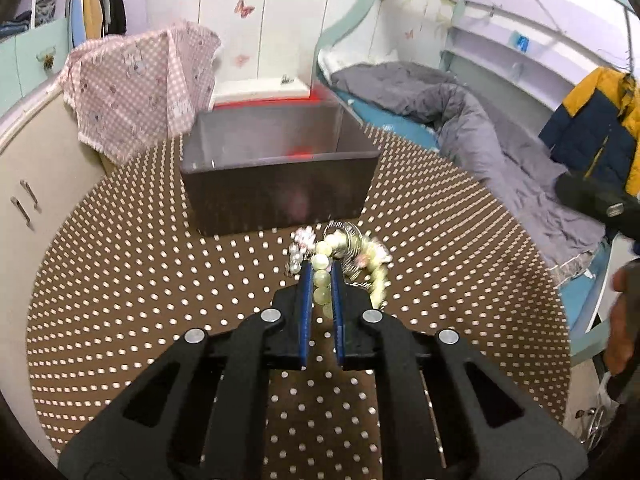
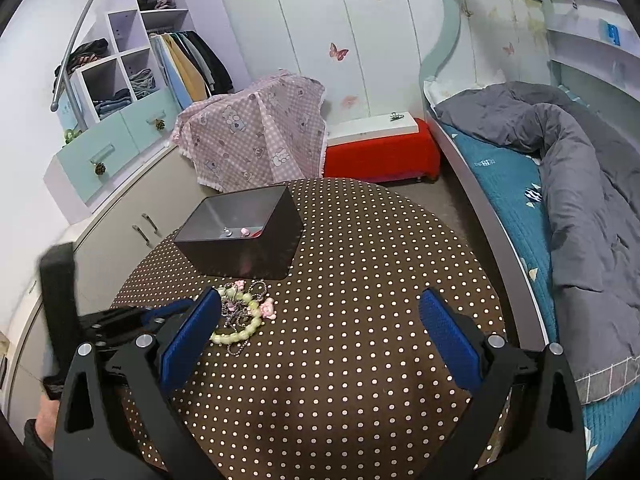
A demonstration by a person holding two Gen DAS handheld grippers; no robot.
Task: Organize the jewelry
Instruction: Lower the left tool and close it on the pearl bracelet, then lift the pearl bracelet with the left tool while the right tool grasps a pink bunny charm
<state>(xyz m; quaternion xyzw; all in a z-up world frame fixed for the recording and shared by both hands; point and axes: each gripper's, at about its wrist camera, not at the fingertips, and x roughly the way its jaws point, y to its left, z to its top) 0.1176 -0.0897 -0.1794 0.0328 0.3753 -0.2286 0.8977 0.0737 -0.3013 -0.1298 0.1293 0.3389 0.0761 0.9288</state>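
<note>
Jewelry first: in your left wrist view, the pale green bead bracelet (image 1: pixel 321 276) sits between the blue pads of your left gripper (image 1: pixel 320 280). The jaws are squeezed tight on its beads. The rest of the tangled heap of silver chains and pink charms (image 1: pixel 344 248) lies on the round brown table with white dots (image 1: pixel 120 300), just in front of the dark open box (image 1: pixel 276 184). You are at the picking-up step.

In your right wrist view, your right gripper (image 2: pixel 320 332) hangs wide open over the table and holds nothing. The heap lies beside its left pad. A few small pieces already sit in the box. Next, I think you should lift gently and carry the bracelet over the box, watching for chains that snag.
</note>
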